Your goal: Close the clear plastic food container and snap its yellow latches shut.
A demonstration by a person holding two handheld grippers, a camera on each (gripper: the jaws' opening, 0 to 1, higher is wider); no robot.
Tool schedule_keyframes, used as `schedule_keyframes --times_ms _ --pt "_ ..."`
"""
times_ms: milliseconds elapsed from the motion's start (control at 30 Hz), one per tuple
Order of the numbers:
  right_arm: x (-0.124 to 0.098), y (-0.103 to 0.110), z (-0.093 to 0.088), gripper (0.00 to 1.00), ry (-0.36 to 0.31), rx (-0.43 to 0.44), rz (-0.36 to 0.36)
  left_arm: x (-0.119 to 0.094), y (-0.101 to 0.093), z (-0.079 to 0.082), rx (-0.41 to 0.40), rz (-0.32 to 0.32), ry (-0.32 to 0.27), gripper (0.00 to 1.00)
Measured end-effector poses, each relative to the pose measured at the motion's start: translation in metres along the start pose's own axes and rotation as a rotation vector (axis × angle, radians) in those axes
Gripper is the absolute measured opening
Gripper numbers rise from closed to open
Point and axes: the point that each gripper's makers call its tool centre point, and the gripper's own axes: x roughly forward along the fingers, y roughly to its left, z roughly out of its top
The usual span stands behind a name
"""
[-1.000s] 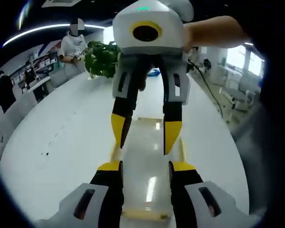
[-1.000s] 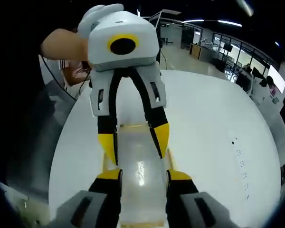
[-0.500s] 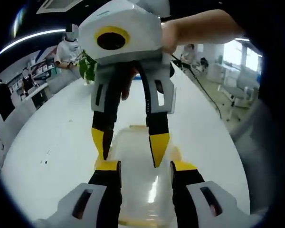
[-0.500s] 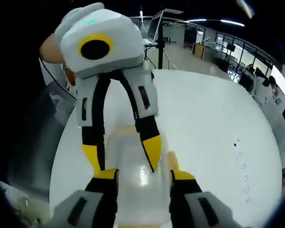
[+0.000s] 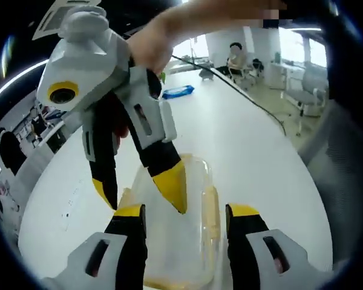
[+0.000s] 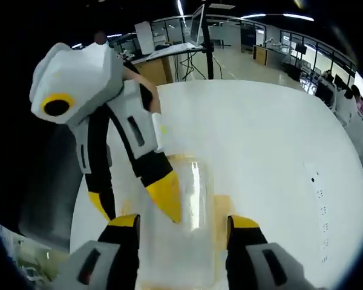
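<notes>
Left gripper view: left tool (image 5: 184,220) spread open, jaws either side of the clear container (image 5: 181,229), which sits on the white counter (image 5: 242,145). Right tool (image 5: 142,196) enters from above, open, one yellow tip on the lid.

Right gripper view: right tool (image 6: 184,229) open astride the container (image 6: 181,235); left tool (image 6: 136,202) open above it.

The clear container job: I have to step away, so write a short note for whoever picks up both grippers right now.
Left gripper: open, jaws astride the clear container on the white table.
Right gripper: open, astride it from the opposite end.
Each gripper's yellow tips reach down over the container in the other's view.
Lid appears on; yellow latch state unclear.
Left: check every latch and snap each shut.
</notes>
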Motion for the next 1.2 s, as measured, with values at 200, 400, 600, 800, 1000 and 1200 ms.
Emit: schedule_keyframes --times_ms 200,400,600,800,1000,1200 --pt "0.005 0.002 -0.003 0.55 0.000 0.021 0.054 0.007 0.000 -0.015 0.101 0.068 0.084 0.48" --pt "0.003 -0.004 -0.003 0.46 -0.006 0.043 0.093 0.009 0.004 -0.013 0.121 0.112 0.079 0.46" --pt "0.007 -0.003 -0.004 0.45 0.040 0.043 0.111 0.010 0.012 -0.016 0.138 0.140 0.075 0.42" --pt "0.010 0.003 -0.008 0.44 0.127 0.059 0.180 0.009 0.006 -0.015 0.142 0.127 0.067 0.42" --pt "0.010 0.000 -0.008 0.45 0.131 0.072 0.203 0.008 0.004 -0.014 0.160 0.123 0.052 0.43" --pt "0.006 0.000 -0.009 0.47 0.099 0.096 0.198 0.008 0.001 -0.012 0.176 0.125 0.058 0.45"
